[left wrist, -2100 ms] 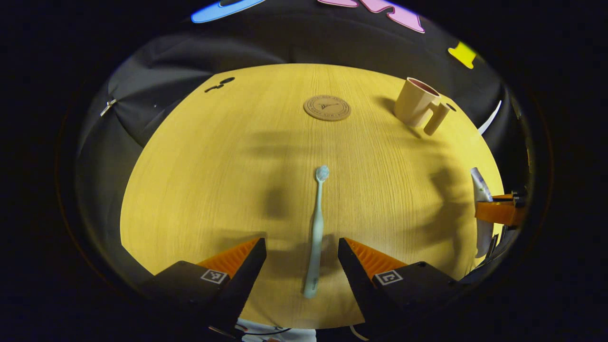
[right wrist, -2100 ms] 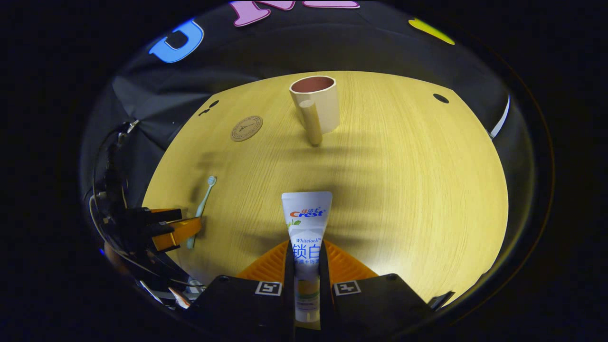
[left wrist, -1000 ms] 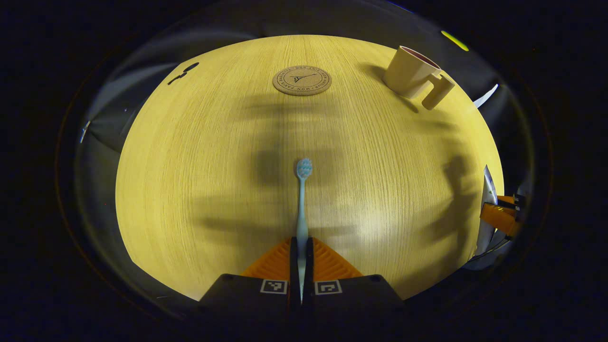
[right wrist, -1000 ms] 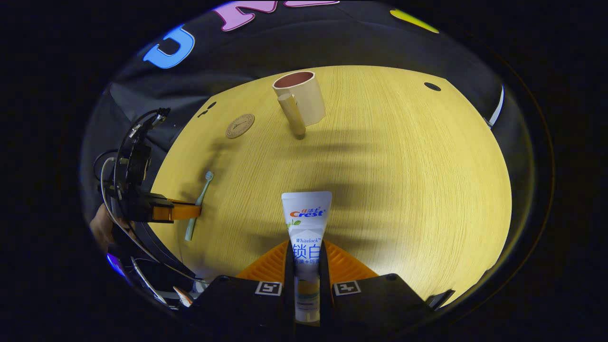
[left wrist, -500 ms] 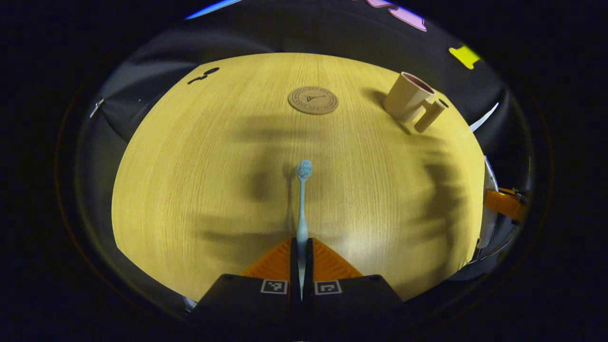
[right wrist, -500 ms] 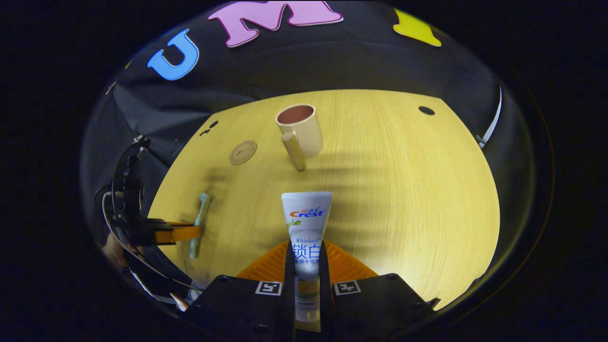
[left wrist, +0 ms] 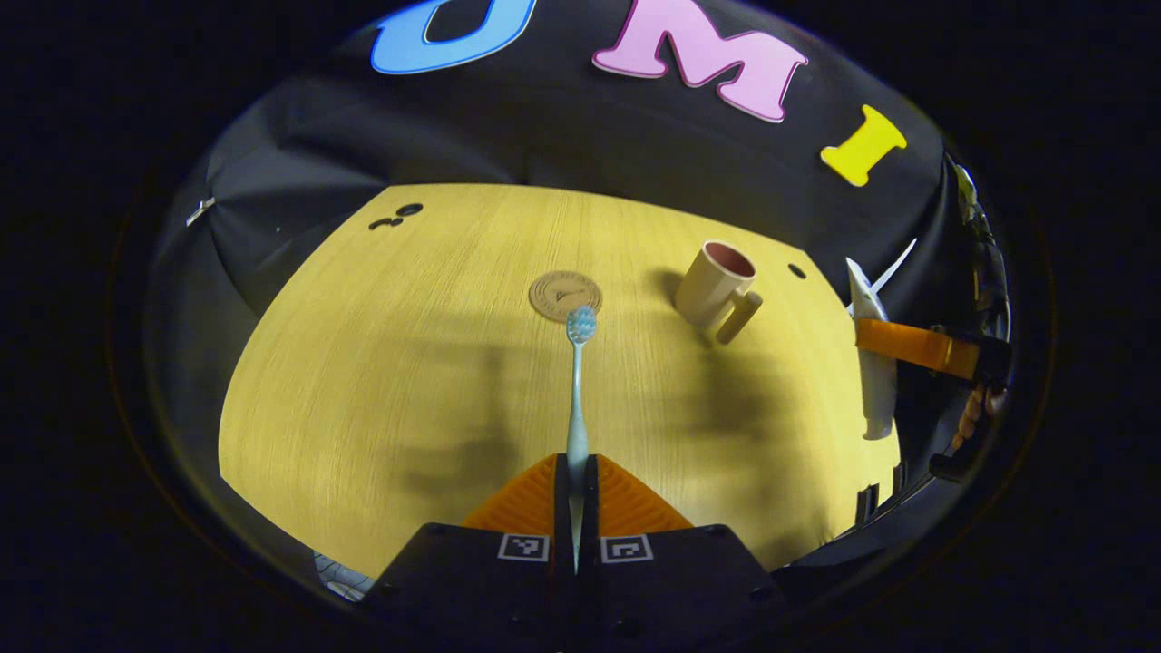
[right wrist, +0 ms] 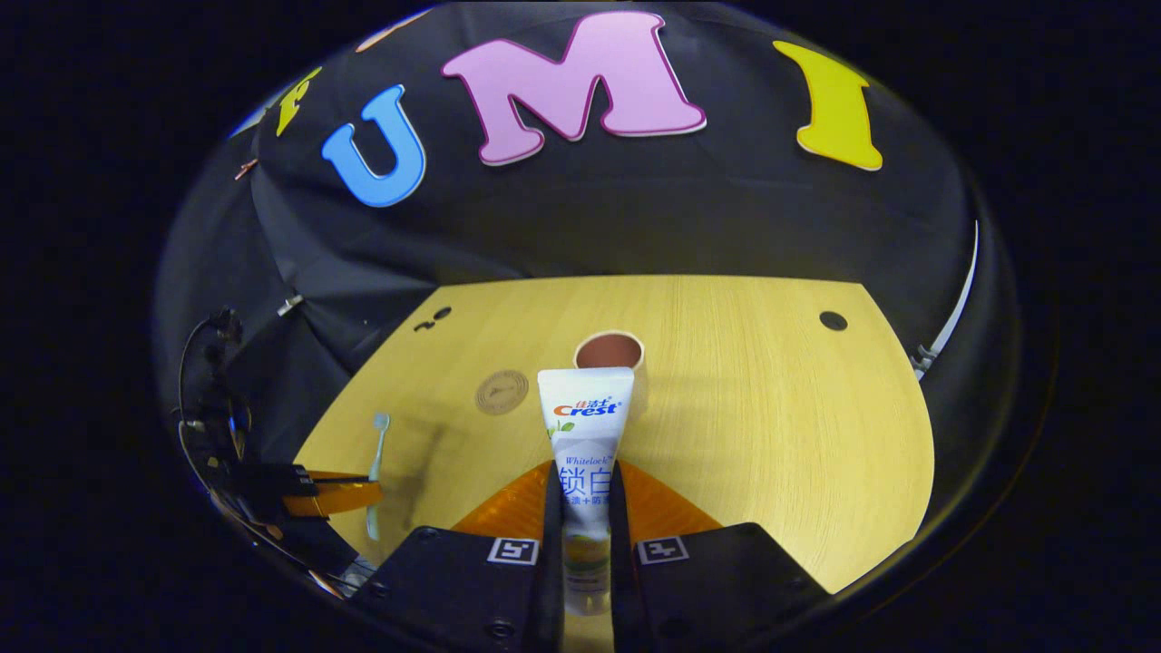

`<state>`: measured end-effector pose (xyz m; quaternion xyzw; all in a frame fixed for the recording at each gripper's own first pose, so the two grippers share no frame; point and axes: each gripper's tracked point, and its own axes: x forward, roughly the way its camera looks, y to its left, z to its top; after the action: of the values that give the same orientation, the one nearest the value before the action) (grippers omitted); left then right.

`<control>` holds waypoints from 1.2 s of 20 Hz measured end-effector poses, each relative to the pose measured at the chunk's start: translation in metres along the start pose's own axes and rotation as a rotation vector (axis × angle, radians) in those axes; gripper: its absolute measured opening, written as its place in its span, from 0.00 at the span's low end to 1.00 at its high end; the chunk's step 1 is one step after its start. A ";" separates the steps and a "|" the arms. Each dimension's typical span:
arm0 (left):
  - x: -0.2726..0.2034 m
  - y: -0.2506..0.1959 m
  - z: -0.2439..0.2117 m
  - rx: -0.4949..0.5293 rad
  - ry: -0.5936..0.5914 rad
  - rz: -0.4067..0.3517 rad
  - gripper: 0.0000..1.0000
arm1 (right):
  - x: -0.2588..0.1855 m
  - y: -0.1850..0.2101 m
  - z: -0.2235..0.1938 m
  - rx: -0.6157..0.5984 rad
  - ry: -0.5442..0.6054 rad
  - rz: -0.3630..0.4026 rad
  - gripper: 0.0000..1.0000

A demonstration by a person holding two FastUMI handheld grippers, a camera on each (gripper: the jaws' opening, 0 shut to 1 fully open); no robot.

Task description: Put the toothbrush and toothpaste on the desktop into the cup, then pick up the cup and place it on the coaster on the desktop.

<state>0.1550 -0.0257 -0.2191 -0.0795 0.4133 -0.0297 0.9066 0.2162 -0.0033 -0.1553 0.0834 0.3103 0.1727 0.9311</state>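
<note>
With both tools raised over the worktop (left wrist: 363,363), each has its load clamped. Left gripper (left wrist: 577,490): fingers (left wrist: 526,503) closed tight on the toothbrush (left wrist: 577,399) handle, brush pointing straight ahead, bristle head at the far end, held clear of the wood. Seen from the right gripper view, the same brush (right wrist: 375,472) stands near upright in that tool (right wrist: 349,497), off at the near left edge.

Right gripper (right wrist: 586,508): fingers (right wrist: 517,503) pressed on both sides of the toothpaste (right wrist: 584,453) tube, crimped flat end forward and up, cap end down toward the camera. From the left gripper view the tube (left wrist: 873,372) hangs cap down at the far right, clamped crosswise by the right tool (left wrist: 898,346), with part of a hand (left wrist: 975,413) behind it.

Farther off, the coaster (left wrist: 565,296) lies flat mid-worktop, bare. Just right of it, apart, the cup (left wrist: 715,286) stands upright, handle toward the near right, nothing inside. In the right gripper view the tube's top edge overlaps the cup (right wrist: 609,352) rim; coaster (right wrist: 502,391) to its left. Small dark hole (right wrist: 833,320) at the far right corner.
</note>
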 end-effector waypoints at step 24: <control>-0.028 -0.077 0.076 0.034 -0.299 -0.155 0.06 | 0.110 -0.006 0.155 -0.142 -0.494 0.049 0.24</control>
<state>0.1944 -0.0890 -0.1359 -0.0994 0.2657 -0.0941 0.9543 0.3942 0.0243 -0.0941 0.0648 0.0584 0.1912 0.9777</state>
